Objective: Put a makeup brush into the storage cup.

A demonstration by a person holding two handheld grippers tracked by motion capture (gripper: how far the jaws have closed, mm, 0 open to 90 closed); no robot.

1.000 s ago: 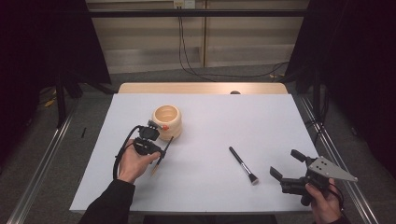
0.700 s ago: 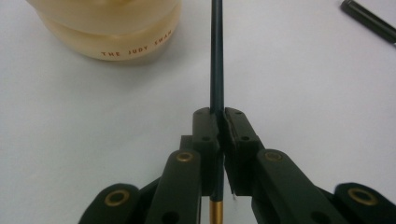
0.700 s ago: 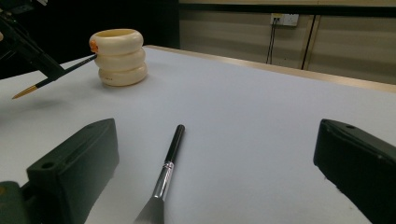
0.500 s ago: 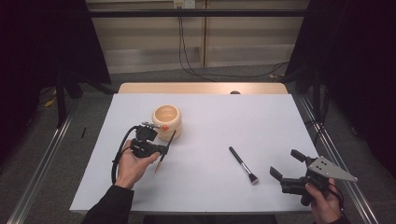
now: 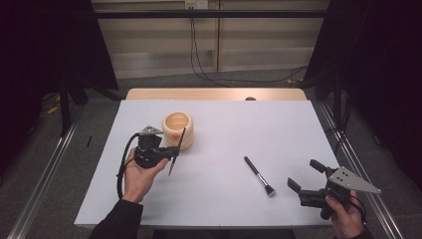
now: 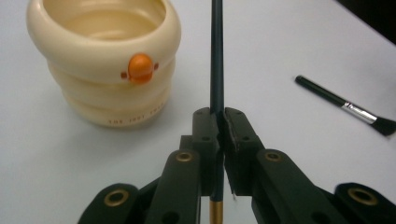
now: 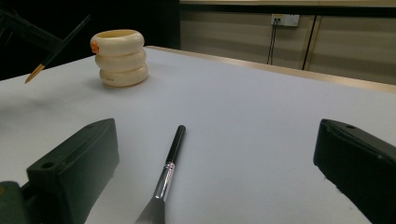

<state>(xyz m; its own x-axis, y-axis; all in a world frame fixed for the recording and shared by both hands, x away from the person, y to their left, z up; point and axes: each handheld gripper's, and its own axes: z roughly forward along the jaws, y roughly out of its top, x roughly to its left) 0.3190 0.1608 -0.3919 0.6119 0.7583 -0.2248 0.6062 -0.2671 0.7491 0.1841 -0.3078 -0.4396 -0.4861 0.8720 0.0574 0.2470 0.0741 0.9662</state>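
Since the left hand-held gripper (image 5: 166, 152) has its jaws pinched tight on a thin dark pencil-like stick (image 6: 216, 56), most of the risk sits right at that pinch: the grip is on a slim round shaft, well off its middle, so I'd guess it could swivel or slide between the pads if it bumps anything. The stick runs up and forward past the jaws, and just beyond and to one side stands the cream ringed cup (image 5: 178, 130) with the little orange knob (image 6: 140, 68). If the plan is to drop the stick into that cup, the long upper end could clip the rim and tip the thing, since it looks light and stands free on the counter (image 5: 224, 119). Coming in at a slant instead of upright would do it. Farther out from that gripper, well apart across the counter, lies a makeup brush (image 5: 260, 176), and past it the right hand-held gripper (image 5: 308, 180) hovers with its jaws spread wide and nothing in them, the brush lying just ahead between them in its own view. Hard-to-read bits: the stick's top end runs out of the left gripper view, its gold lower tip (image 7: 34, 74) is cut off there too, I can't tell what's inside the cup beyond a bare-looking bottom, and the brush bristles are cropped in the right gripper view.
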